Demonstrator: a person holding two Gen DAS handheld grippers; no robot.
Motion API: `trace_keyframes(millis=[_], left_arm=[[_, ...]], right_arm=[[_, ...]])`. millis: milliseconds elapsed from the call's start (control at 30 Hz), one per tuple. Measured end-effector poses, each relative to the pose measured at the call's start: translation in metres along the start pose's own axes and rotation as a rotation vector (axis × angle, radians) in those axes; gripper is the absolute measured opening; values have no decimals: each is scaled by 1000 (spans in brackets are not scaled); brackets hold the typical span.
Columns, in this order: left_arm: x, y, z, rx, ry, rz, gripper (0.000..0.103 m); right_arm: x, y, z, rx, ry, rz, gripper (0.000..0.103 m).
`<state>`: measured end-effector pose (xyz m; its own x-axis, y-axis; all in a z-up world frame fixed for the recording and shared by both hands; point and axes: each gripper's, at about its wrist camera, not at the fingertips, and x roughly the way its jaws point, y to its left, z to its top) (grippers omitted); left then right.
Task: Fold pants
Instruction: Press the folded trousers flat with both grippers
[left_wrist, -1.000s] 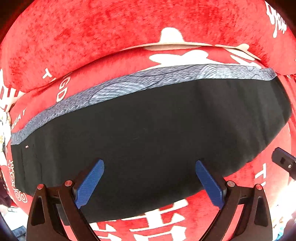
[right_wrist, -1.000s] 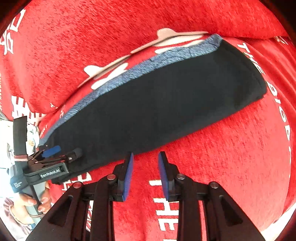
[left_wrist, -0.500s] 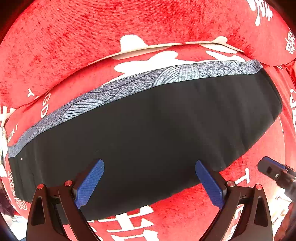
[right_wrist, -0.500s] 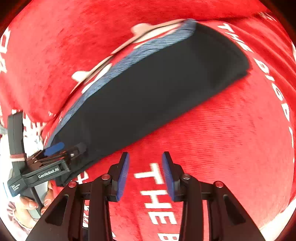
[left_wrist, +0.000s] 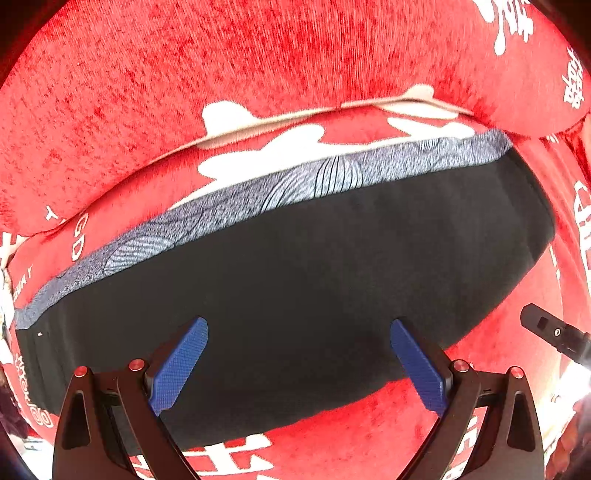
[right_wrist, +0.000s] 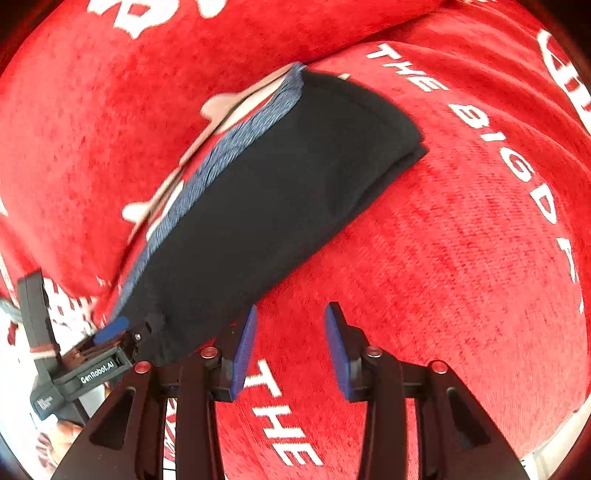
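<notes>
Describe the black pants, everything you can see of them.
The pants lie folded into a flat, long, dark bundle on the red printed cover. The cloth looks matte, smooth and black; a grey patterned band runs along the far long edge. One end is rounded, its layers stacked. Neither gripper holds them: the left gripper hangs open above them, the right gripper beside them.
</notes>
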<state>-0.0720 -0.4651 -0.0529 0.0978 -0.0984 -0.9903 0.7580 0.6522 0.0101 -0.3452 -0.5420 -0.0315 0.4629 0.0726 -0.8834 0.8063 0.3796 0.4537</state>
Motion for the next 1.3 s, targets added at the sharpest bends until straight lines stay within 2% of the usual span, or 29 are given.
trace_keyframes(millis=[267,300,333,433,500,567,633,700,733,967,1067,1200,1300], left_arm=[[9,-10,13,-19,-5,-9,101],[9,-11,13,-20,-8,-9,101],[10,-14,15,-19,-10,-8,101],[17,-21,17,-7,-4,-7,101],[29,-25,15,9,29,-5,101],[37,-25,12,3,51,-14,101],[38,-22,12,-13,44,-31,101],[38,-23,12,-4,38,-32,101],[38,-24,12,-2,34,-29,101],[34,-21,3,0,22,-22,101],[33,-25,1,8,4,-14,101],[33,-27,-3,9,-17,-17,101],[31,-25,1,-6,2,-28,99]], right_arm=[[-5,-35,39,166,-121,61,41],[-4,-36,44,173,-118,68,20],[-4,-36,47,174,-119,68,4],[-10,-31,48,162,-144,71,5],[-9,-37,44,167,-139,75,6],[-6,-48,41,217,-126,74,12],[-10,-62,34,261,-119,118,20],[-13,-63,30,250,-128,131,35],[-14,-64,28,244,-128,143,38],[6,-67,33,266,-118,207,39],[12,-68,38,263,-169,241,39],[21,-57,51,225,-223,265,47],[30,-47,61,239,-216,286,48]])
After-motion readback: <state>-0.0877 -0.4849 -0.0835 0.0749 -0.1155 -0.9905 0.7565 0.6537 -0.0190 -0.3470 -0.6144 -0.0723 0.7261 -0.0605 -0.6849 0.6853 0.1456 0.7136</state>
